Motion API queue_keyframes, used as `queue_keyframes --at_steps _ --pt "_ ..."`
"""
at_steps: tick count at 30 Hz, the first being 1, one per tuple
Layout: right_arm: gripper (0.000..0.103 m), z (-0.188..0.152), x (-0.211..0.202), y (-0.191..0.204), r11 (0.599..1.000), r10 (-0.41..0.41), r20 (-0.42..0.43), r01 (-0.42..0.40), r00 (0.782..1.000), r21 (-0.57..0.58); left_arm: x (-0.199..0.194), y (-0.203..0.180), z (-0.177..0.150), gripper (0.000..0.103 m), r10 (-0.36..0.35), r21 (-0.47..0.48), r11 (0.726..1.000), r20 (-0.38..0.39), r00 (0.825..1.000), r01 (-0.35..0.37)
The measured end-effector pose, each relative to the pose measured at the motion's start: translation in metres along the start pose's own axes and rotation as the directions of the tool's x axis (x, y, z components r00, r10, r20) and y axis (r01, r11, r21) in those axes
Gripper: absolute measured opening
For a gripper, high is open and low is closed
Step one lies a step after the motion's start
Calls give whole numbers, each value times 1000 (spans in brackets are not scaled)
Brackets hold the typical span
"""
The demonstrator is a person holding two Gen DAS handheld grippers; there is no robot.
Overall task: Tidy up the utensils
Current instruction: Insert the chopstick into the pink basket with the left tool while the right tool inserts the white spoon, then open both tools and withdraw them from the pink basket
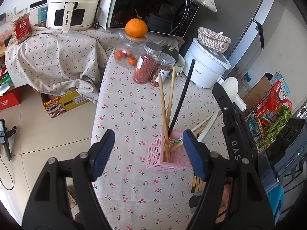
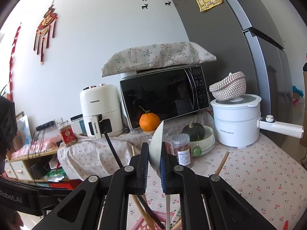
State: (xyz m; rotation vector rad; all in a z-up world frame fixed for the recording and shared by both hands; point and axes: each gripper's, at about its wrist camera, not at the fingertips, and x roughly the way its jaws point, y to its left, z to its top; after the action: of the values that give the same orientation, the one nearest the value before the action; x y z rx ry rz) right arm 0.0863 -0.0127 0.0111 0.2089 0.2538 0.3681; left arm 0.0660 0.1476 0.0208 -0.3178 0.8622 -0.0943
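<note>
The chopsticks (image 1: 166, 115) already stand in the pink basket (image 1: 167, 156) on the tabletop (image 1: 124, 115), the right gripper (image 2: 155, 160) pinches a white spoon (image 2: 156, 149) above it, and the left gripper (image 1: 148, 149) has its jaws spread wide.

Your left gripper (image 1: 148, 149) had glossy black plastic arms, silver round rivets and ribbed blue pads (image 1: 102, 153); your right gripper (image 2: 155, 163) matched, lettered "Robot.AI" in white.

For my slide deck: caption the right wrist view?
Right gripper clamps a white spoon above the pink utensil holder with chopsticks.
</note>
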Motion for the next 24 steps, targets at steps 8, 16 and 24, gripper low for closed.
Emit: queue_keyframes --at_steps 8,16,24 --pt "44 -3 -4 -12 998 19 -26 -17 999 60 5 6 1 81 48 -10 999 -18 999 -48" --pt "64 30 -29 -30 999 3 -73 1 997 51 8 -1 -5 84 47 5 999 -38 998 -47" --pt "82 54 -49 -76 994 -102 -245 109 964 14 5 -29 -16 95 3 70 998 -30 1000 0"
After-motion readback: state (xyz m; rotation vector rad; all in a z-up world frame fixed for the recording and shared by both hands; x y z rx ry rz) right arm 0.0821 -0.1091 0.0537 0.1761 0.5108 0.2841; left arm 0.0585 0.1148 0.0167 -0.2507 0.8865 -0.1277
